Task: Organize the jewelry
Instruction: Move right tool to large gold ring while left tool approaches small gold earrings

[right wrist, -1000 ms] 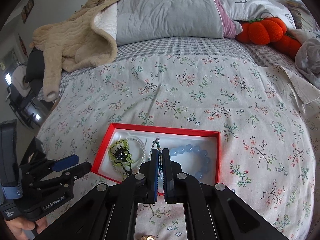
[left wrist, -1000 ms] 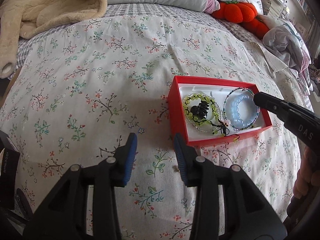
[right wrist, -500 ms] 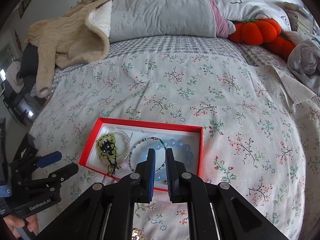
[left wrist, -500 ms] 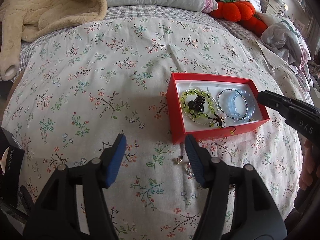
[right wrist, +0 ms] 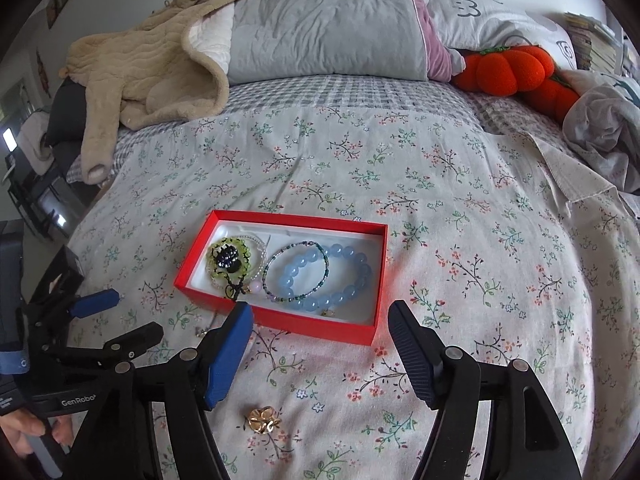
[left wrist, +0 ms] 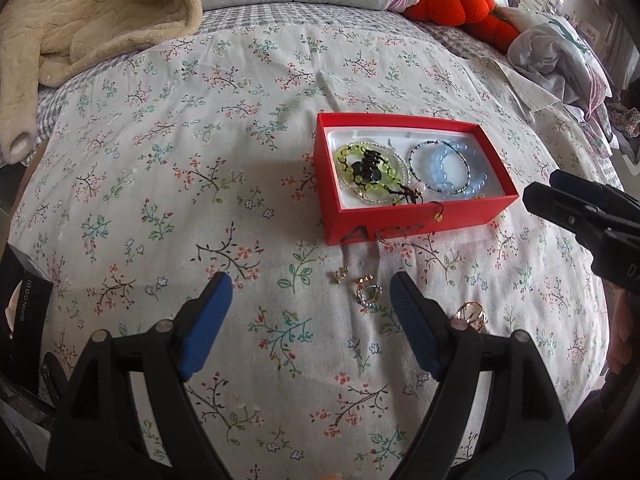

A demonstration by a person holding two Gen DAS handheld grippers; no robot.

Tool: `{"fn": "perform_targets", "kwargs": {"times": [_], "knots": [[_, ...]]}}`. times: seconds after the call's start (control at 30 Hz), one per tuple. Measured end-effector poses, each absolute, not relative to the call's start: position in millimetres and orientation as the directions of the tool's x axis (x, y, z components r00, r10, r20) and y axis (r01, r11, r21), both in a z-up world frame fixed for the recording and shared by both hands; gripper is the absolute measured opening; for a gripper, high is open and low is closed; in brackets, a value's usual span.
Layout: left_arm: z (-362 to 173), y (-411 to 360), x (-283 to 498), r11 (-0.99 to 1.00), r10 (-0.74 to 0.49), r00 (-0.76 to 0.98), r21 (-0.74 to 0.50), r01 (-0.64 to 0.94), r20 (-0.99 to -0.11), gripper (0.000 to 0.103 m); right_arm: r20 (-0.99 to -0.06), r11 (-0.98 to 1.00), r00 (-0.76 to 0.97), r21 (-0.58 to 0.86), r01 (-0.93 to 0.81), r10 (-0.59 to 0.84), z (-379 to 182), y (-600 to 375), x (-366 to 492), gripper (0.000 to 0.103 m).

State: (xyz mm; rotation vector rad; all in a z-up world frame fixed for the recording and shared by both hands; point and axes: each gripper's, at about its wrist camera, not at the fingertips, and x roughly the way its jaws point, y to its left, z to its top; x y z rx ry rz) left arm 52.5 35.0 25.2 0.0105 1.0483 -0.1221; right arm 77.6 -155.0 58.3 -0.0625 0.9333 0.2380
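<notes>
L gripper (left wrist: 310,292) jaws spread wide, nothing btwn the blue pads (left wrist: 208,320), hovering over the floral bedspread (left wrist: 160,160). R gripper (right wrist: 320,322) also wide open, empty, blue pad on its left finger and dark ribbed pad on its right. Red box (left wrist: 400,222), no lid, sits on the bedspread ahead of the L gripper and a bit to its right; from the R gripper it's straight ahead, near wall just past the fingertips, slightly left of centre. Inside the box, white lining: green bead bracelet (left wrist: 362,170) w/ a black charm cluster on top in the half nearer the L gripper, a clear/pearl strand under it; blue bead bracelet (right wrist: 332,276) in the other half, w/ a thin dark bead strand (right wrist: 296,272) lying across it. Small gold bit hangs over the near wall of the box in the left-wrist view. Loose pieces on the bedspread: small gold charm (left wrist: 338,276) and two rings (left wrist: 368,290) just ahead of the L gripper's right finger, btwn the gripper and the box; gold flower-shaped piece (right wrist: 262,419) below and btwn the R gripper's fingers, close to the camera, also seen beside the L gripper's right finger. Far ahead of both: beige fleece blanket (right wrist: 152,68), grey pillow (right wrist: 320,28), orange pumpkin plush (right wrist: 508,68). Dark box (left wrist: 20,312) at the L gripper's far left edge.
</notes>
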Motion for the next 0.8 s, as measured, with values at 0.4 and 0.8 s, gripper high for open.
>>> {"fn": "perform_targets", "kwargs": {"times": [0.4,0.8], "knots": [[13.4,37.7,30.2,0.992,-0.073,0.453,-0.017,0.127,-0.889,0.082,-0.853,0.964,0.502,0.004,-0.266,0.143,35.5,-153.6,42.1,0.074],[-2.9,46.4,13.8,0.991,-0.072,0.451,-0.011,0.137,-0.889,0.082,-0.887,0.953,0.451,-0.048,-0.298,0.096,8.6,-149.8,21.8,0.075]]}}
